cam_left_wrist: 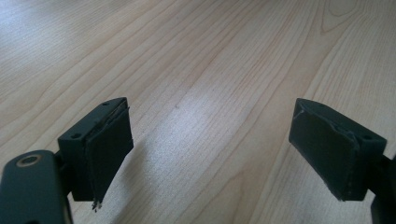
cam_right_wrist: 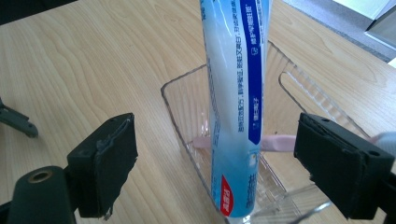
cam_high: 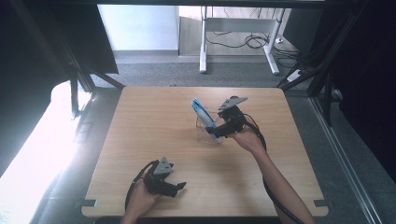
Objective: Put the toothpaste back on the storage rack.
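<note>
Pale wood table (cam_high: 154,140), clear container (cam_high: 205,131) near its middle, toothpaste tube (cam_high: 204,117) standing inside.

Square tabletop with light grain, set on grey carpet — white desk legs and loose cables beyond the far edge, dark frame struts at both sides, strong glare at the left. In the right gripper view: ribbed transparent container (cam_right_wrist: 187,98), tube (cam_right_wrist: 236,93) upright with its wide end down against the near wall, leaning slightly; behind it a pink stick-like item (cam_right_wrist: 275,142) lying across the bottom, possibly a toothbrush — too hidden by the tube to tell. Right gripper (cam_right_wrist: 219,163) at the container's near end, jaws wide apart on either side of the tube, pads clear of it. Left gripper (cam_high: 170,182) near the front edge, well apart from the container; jaws spread wide over bare wood, nothing between them.
</note>
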Action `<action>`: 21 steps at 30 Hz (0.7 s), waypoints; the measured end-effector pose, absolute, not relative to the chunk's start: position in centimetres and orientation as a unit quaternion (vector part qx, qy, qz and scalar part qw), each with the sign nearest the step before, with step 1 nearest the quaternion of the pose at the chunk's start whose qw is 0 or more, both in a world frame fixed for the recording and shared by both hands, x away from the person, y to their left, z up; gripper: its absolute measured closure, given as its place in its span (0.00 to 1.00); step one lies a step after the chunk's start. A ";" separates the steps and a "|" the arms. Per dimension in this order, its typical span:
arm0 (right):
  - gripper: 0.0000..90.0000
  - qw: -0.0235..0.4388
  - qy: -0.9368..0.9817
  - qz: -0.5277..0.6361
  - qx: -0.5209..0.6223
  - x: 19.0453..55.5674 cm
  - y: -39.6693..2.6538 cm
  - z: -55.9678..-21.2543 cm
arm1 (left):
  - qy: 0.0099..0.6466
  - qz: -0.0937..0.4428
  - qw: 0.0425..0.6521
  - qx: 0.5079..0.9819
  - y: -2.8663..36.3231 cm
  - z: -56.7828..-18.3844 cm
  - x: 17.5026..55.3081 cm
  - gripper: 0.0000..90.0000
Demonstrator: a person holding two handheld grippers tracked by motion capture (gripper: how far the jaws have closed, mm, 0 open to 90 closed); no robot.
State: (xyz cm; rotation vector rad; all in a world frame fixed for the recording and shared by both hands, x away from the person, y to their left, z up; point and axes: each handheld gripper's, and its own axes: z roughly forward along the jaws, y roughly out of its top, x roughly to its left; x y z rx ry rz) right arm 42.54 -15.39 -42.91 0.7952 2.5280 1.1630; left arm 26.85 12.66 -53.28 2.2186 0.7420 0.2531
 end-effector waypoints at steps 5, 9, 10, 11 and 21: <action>0.14 0.126 0.867 0.398 0.273 41.9 -15.9 -42.7 | 0.290 0.099 0.385 0.870 12.7 -53.3 26.9 0.15; 0.12 0.129 0.865 0.402 0.272 41.4 -16.3 -42.5 | 0.292 0.099 0.387 0.869 12.7 -53.3 26.9 0.15; 0.12 0.127 0.865 0.403 0.273 41.3 -16.5 -42.5 | 0.292 0.100 0.387 0.869 12.7 -53.3 26.8 0.15; 0.10 0.125 0.865 0.401 0.273 41.2 -16.6 -42.5 | 0.291 0.101 0.388 0.869 12.7 -53.2 26.8 0.15; 0.00 0.119 0.869 0.395 0.273 39.8 -17.7 -42.6 | 0.290 0.102 0.388 0.869 12.7 -53.2 26.8 0.15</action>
